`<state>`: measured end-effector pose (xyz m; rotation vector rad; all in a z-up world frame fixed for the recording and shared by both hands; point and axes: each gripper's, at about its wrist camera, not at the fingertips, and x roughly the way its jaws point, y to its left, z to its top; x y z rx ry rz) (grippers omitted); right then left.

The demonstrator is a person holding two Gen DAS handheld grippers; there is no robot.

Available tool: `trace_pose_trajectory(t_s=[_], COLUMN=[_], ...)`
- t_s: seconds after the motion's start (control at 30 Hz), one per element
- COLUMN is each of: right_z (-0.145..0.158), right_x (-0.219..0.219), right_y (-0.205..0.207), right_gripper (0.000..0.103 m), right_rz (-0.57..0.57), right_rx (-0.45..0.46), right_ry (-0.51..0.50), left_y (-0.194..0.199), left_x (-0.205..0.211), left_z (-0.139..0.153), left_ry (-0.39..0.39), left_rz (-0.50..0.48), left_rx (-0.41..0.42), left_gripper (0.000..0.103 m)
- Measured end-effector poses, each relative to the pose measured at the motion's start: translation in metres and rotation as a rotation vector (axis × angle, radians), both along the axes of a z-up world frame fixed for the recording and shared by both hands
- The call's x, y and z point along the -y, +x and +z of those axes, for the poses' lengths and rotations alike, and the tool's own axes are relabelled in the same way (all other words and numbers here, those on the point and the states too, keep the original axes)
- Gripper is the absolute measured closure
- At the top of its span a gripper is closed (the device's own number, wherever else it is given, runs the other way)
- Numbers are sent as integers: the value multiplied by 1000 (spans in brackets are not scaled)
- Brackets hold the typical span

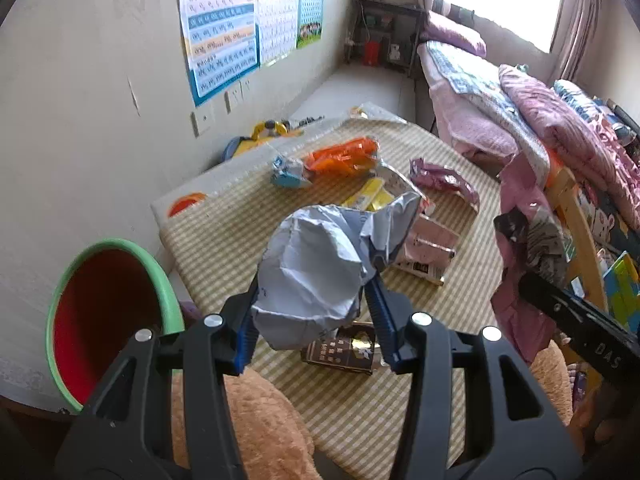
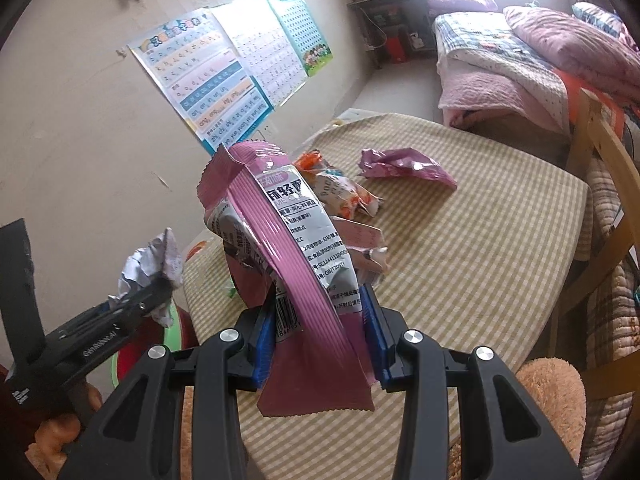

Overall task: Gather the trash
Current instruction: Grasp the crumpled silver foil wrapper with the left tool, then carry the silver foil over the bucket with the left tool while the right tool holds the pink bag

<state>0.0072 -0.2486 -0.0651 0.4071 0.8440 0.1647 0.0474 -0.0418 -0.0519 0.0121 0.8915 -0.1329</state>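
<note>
The left gripper [image 1: 312, 300] grasps a crumpled grey-white paper wad [image 1: 316, 268]; the wad sits wedged between both blue pads, bulging above and below them, lifted clear of the checked mat [image 1: 400, 400]; in the right wrist view the same wad [image 2: 148, 268] hangs at the left, above the bin. The right gripper [image 2: 320, 328] is clenched on a pink snack wrapper [image 2: 288, 248]; the wrapper stands up between the pads, its top curling far and left, its lower flap drooping below the fingers; it too is off the mat. A red bin with a green rim [image 1: 108, 320] stands near left, beside the wall, just left of the left gripper's fingers. More trash lies on the mat beyond the wad: an orange wrapper [image 1: 344, 156] and a blue packet [image 1: 286, 172] at the far side, a purple wrapper [image 1: 444, 182] to the right, yellow sachets [image 1: 368, 196] in the middle, a pale pink packet [image 1: 428, 248] nearer, and a dark brown packet [image 1: 344, 352] flat just beneath the gripped wad. A tan plush toy [image 1: 256, 432] rests at the near edge.
</note>
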Motion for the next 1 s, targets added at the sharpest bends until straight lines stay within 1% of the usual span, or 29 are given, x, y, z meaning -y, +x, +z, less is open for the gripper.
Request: trace_pose_trajectory(t_s=[0.1, 0.27, 0.6, 0.8, 1.0], right_z=[6, 13, 21, 24, 23], right_x=[-6, -19, -48, -63, -78], right_y=[-1, -3, -3, 0, 6], right_gripper=[65, 65, 65, 65, 65], right_rz=[7, 25, 73, 100, 127], right_rx=[9, 21, 23, 26, 22], right_ry=[-11, -26, -68, -93, -97], left_y=[-6, -13, -22, -25, -34], left_x=[-8, -21, -52, -70, -91], left_z=[7, 12, 13, 13, 14], left_ry=[5, 2, -27, -17, -20], left_rz=[11, 32, 88, 131, 176], left_rx=[25, 45, 60, 59, 67], left_gripper=[56, 56, 56, 56, 56])
